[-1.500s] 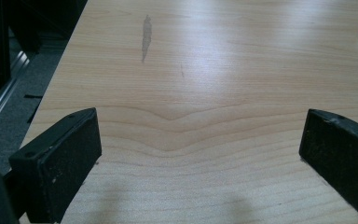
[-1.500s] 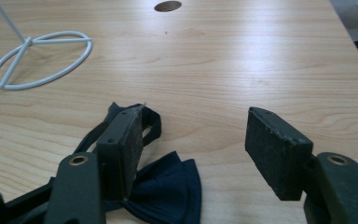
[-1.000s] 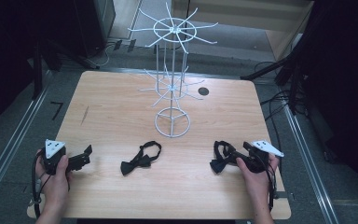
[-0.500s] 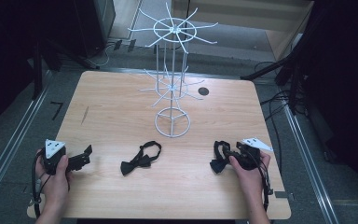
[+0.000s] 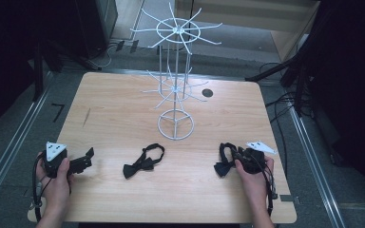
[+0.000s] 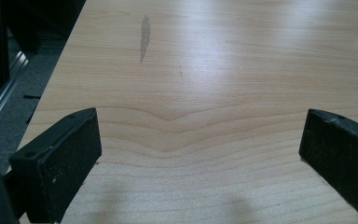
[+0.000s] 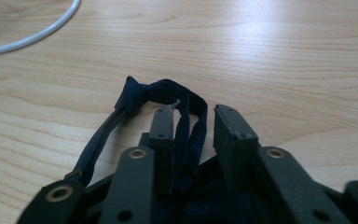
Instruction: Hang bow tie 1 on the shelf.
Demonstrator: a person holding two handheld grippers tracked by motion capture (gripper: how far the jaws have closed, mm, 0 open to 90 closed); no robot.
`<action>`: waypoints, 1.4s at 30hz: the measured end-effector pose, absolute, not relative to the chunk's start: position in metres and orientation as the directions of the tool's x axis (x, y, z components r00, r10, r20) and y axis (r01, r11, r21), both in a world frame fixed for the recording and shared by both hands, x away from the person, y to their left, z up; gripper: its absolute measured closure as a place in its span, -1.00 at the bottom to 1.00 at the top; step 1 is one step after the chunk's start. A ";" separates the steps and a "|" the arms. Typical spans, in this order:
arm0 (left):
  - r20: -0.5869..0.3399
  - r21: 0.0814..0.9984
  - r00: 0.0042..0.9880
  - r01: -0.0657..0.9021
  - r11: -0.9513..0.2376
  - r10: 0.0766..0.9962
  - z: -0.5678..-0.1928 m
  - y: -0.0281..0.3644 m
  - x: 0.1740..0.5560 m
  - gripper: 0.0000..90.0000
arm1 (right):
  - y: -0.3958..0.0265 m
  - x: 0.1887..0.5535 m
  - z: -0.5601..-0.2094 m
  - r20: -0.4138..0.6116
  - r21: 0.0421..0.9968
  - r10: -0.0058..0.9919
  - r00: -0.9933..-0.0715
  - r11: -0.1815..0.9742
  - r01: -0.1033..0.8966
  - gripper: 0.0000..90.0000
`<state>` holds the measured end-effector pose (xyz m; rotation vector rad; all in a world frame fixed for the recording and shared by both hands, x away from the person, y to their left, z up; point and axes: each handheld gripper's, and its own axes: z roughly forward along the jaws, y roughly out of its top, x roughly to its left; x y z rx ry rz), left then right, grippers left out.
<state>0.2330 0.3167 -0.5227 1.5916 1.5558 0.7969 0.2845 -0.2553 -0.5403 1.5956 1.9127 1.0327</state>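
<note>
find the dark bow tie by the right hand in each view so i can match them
High view: the dark fabric bow tie lies lower right on the table, at the right tongs.
Left gripper view: not in it.
Right gripper view: bottom centre, its strap between the jaws.
Shared landmark: white wire rack base ring, top left in the right gripper view.

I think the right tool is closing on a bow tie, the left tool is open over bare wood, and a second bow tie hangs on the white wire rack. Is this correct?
Not quite. The second bow tie does not hang on the white wire rack; in the high view it lies flat on the table in front of the rack's base. The rest stands: the right tool has just been closing around a bow tie, and the left tool is open over bare wood.
</note>
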 end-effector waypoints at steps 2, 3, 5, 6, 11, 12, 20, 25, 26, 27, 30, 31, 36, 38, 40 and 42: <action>-0.073 0.852 0.064 0.522 0.029 0.995 -0.523 0.317 0.233 -1.00 | -0.255 0.284 -0.541 0.125 0.766 0.963 -0.238 0.058 0.640 0.68; -0.073 0.852 0.063 0.522 0.029 0.995 -0.523 0.317 0.233 -1.00 | -0.255 0.284 -0.541 0.124 0.765 0.964 -0.236 0.059 0.642 0.71; -0.072 0.853 0.063 0.522 0.029 0.995 -0.523 0.317 0.233 -1.00 | -0.255 0.284 -0.542 0.112 0.762 0.965 -0.238 0.070 0.643 0.76; -0.072 0.853 0.063 0.522 0.029 0.995 -0.523 0.317 0.233 -1.00 | -0.254 0.284 -0.542 0.109 0.758 0.966 -0.235 0.073 0.648 0.78; -0.074 0.851 0.062 0.525 0.030 0.995 -0.523 0.317 0.233 -1.00 | -0.250 0.283 -0.546 0.085 0.749 0.964 -0.251 0.104 0.654 0.90; -0.074 0.852 0.061 0.523 0.031 0.995 -0.523 0.317 0.233 -1.00 | -0.250 0.283 -0.546 0.090 0.749 0.963 -0.252 0.102 0.654 0.94; -0.075 0.851 0.060 0.524 0.032 0.995 -0.523 0.317 0.233 -1.00 | -0.251 0.280 -0.543 0.107 0.764 0.955 -0.275 0.098 0.637 1.00; -0.078 0.850 0.059 0.525 0.035 0.995 -0.523 0.317 0.233 -1.00 | -0.248 0.276 -0.536 0.106 0.795 0.951 -0.291 0.095 0.599 1.00; -0.078 0.850 0.059 0.525 0.035 0.995 -0.523 0.317 0.233 -1.00 | -0.247 0.274 -0.535 0.102 0.803 0.949 -0.297 0.098 0.587 1.00; -0.079 0.851 0.058 0.524 0.036 0.995 -0.523 0.317 0.233 -1.00 | -0.247 0.274 -0.533 0.102 0.807 0.948 -0.301 0.097 0.582 1.00; -0.077 0.850 0.060 0.525 0.035 0.995 -0.523 0.317 0.233 -1.00 | -0.243 0.271 -0.528 0.094 0.827 0.945 -0.312 0.100 0.553 1.00; -0.077 0.850 0.060 0.526 0.034 0.995 -0.523 0.317 0.233 -1.00 | -0.243 0.270 -0.527 0.091 0.832 0.945 -0.316 0.103 0.546 1.00; -0.075 0.850 0.061 0.525 0.032 0.995 -0.523 0.317 0.233 -1.00 | -0.239 0.267 -0.520 0.086 0.857 0.939 -0.332 0.100 0.506 1.00; -0.075 0.850 0.061 0.525 0.032 0.995 -0.523 0.317 0.233 -1.00 | -0.237 0.265 -0.518 0.092 0.862 0.938 -0.335 0.093 0.497 1.00; -0.075 0.850 0.062 0.525 0.031 0.995 -0.523 0.317 0.233 -1.00 | -0.236 0.264 -0.515 0.091 0.870 0.936 -0.340 0.092 0.485 1.00; -0.075 0.850 0.062 0.525 0.031 0.995 -0.523 0.317 0.233 -1.00 | -0.235 0.263 -0.512 0.085 0.878 0.934 -0.348 0.095 0.469 1.00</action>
